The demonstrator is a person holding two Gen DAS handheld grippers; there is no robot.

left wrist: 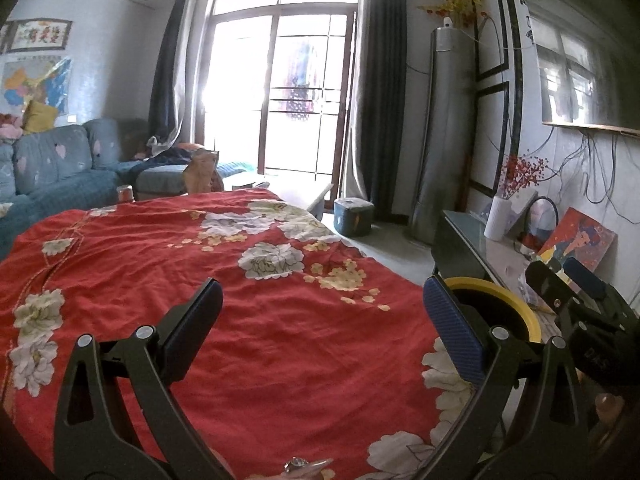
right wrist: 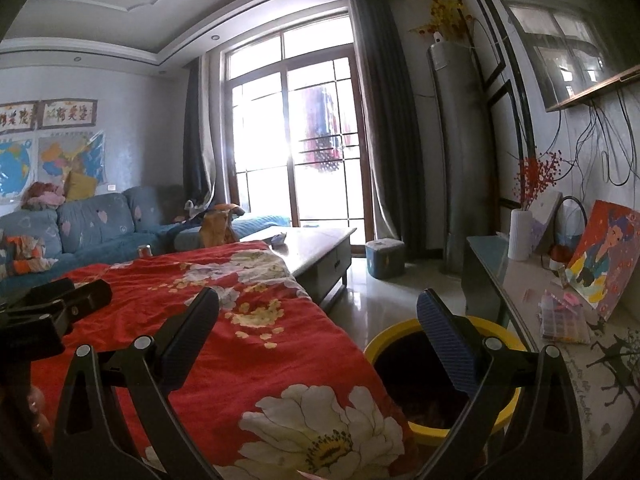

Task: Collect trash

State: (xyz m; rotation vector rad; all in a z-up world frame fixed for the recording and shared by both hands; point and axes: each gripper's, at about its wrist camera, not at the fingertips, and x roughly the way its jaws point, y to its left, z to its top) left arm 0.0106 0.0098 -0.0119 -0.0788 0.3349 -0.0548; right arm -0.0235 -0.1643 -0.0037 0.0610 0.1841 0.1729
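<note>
Along the far left wall runs a blue sofa (right wrist: 96, 224) with a yellow cushion (right wrist: 80, 186) on its back, and just past the far edge of the red flowered cloth (left wrist: 280, 320) stand a small can (left wrist: 125, 193) and a crumpled brown paper bag (left wrist: 202, 172). That cloth covers the whole near surface, and no loose trash shows on it apart from a small shiny scrap (left wrist: 298, 465) at its near edge, too cut off by the frame to name with confidence. Over the cloth's middle hangs the left gripper (left wrist: 320, 320), its jaws spread wide with nothing between them. Farther right, beyond the cloth's far right corner, a low coffee table (right wrist: 320, 248) holds a small pale object. The right gripper (right wrist: 318, 330) is likewise spread wide and empty, one finger (right wrist: 192, 332) over the cloth's right edge and the other finger (right wrist: 448, 344) above the yellow-rimmed bin (right wrist: 384, 340), which stands on the floor just beside that edge with a dark lining. Against the right wall a glass-topped cabinet (right wrist: 500, 264) carries a white vase (right wrist: 520, 234) of red berries and a leaning painted canvas (right wrist: 604, 252).
</note>
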